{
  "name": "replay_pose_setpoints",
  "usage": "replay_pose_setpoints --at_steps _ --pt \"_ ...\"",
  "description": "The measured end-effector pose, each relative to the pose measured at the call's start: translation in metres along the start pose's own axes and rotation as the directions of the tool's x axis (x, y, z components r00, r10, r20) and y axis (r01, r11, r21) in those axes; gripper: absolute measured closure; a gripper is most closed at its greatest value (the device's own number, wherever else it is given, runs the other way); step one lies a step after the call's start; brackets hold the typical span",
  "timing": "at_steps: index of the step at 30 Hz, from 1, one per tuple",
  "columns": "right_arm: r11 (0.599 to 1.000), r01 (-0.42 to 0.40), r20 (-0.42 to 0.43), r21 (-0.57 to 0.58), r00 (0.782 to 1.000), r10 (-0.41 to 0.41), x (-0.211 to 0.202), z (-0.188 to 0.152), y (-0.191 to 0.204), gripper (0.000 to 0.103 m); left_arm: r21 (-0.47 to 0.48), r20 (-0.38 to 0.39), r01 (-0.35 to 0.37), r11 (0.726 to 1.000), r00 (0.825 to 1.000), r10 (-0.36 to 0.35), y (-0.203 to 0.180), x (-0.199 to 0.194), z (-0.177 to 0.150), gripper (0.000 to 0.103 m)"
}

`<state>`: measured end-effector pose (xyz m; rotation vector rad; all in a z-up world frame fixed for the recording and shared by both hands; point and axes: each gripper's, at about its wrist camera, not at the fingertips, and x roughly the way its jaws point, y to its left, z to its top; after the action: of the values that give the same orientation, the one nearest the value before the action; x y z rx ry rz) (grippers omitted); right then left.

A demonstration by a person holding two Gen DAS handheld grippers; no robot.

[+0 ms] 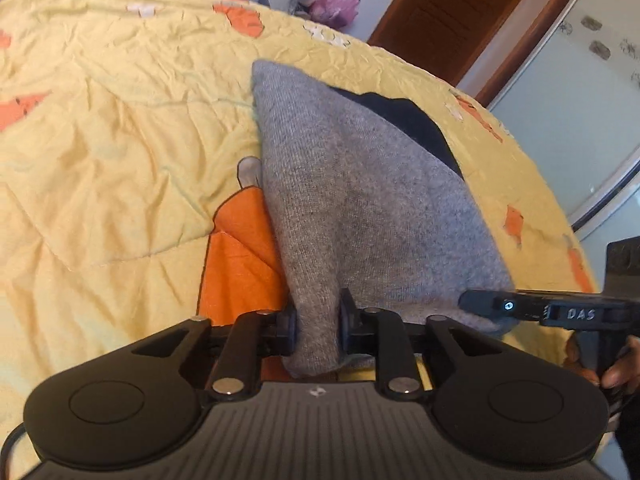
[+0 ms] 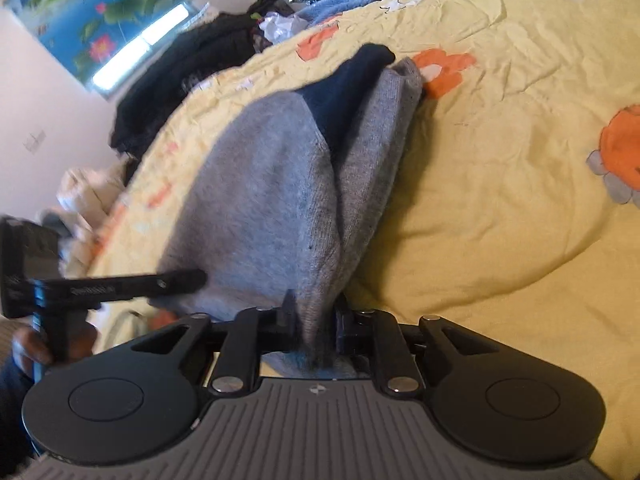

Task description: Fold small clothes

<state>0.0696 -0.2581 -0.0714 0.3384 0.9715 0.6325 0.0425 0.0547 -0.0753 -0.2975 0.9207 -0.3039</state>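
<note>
A grey knit garment [image 1: 360, 200] with a dark navy part [image 1: 404, 120] lies on a yellow bedspread [image 1: 120, 140]. My left gripper [image 1: 317, 326] is shut on the garment's near edge, with grey cloth bunched between its pads. In the right wrist view the same grey garment [image 2: 272, 184] stretches away, its navy part [image 2: 344, 84] at the far end. My right gripper [image 2: 314, 320] is shut on another part of the near edge. Each gripper shows in the other's view: the right one [image 1: 480, 302] at the garment's right corner, the left one [image 2: 200, 278] at the left.
The yellow bedspread [image 2: 500, 200] has orange cartoon prints. A heap of dark clothes [image 2: 192, 80] and a blue towel [image 2: 340, 0] lie at the bed's far side. A wooden door [image 1: 448, 12] and pale wall stand beyond the bed. A hand [image 1: 620, 368] holds the right gripper's handle.
</note>
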Motion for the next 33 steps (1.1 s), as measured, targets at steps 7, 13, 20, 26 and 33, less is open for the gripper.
replay_pose_setpoints --at_steps 7,13,20,26,33 --pt "0.977 0.191 0.160 -0.099 0.972 -0.174 -0.044 -0.027 0.046 0.037 0.091 0.229 -0.164 0.982 0.963 0.140 -0.039 -0.050 -0.037 0.015" --pt "0.916 0.358 0.119 -0.180 0.932 -0.341 -0.010 -0.054 0.070 0.031 0.133 0.179 -0.264 0.955 0.955 0.239 -0.056 -0.013 -0.066 0.015" --pt "0.838 0.503 0.113 -0.212 0.864 -0.490 0.010 -0.067 0.086 0.001 0.176 0.216 -0.335 0.925 0.930 0.296 -0.055 -0.003 -0.076 0.000" --pt "0.790 0.581 0.210 -0.193 0.811 -0.546 -0.007 -0.064 0.090 0.000 0.167 0.217 -0.353 0.921 0.924 0.315 -0.056 -0.002 -0.075 0.000" --pt "0.796 0.596 0.127 -0.105 0.802 -0.584 0.009 -0.059 0.072 0.000 0.166 0.218 -0.353 0.921 0.924 0.315 -0.055 -0.002 -0.075 0.000"
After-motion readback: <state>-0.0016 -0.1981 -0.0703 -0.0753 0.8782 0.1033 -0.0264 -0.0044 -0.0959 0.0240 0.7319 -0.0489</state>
